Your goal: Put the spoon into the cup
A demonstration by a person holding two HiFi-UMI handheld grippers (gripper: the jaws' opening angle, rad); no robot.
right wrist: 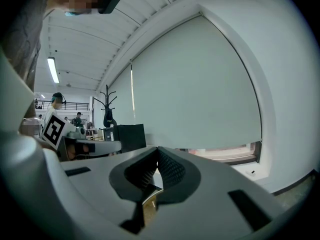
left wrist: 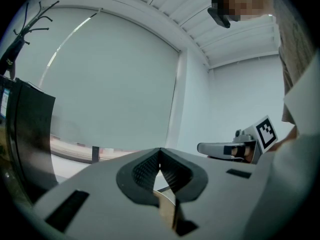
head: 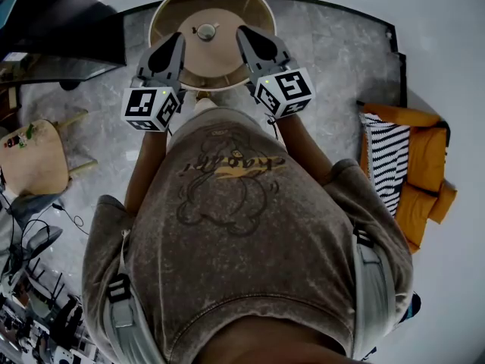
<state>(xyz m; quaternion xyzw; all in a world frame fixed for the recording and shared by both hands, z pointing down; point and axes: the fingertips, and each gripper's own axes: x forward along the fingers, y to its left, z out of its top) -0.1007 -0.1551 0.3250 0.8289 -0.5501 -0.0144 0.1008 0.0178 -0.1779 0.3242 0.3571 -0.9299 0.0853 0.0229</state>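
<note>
A round tan table (head: 227,6) stands in front of the person in the head view. On its middle rests a small grey round thing (head: 206,30), perhaps the cup; no spoon can be made out. My left gripper (head: 173,42) hovers over the table's near left rim, my right gripper (head: 247,36) over the near right rim. Each is apart from the small thing. Both point level. In the left gripper view the left gripper (left wrist: 160,156) has its jaws together with nothing between them. The right gripper (right wrist: 158,156) looks the same in its own view.
A wooden chair (head: 34,158) stands at the left. Orange cushions with a striped cloth (head: 402,165) lie at the right. A black desk (head: 61,29) fills the upper left, and cables (head: 38,294) lie at the lower left. A coat rack (right wrist: 107,104) stands by the wall.
</note>
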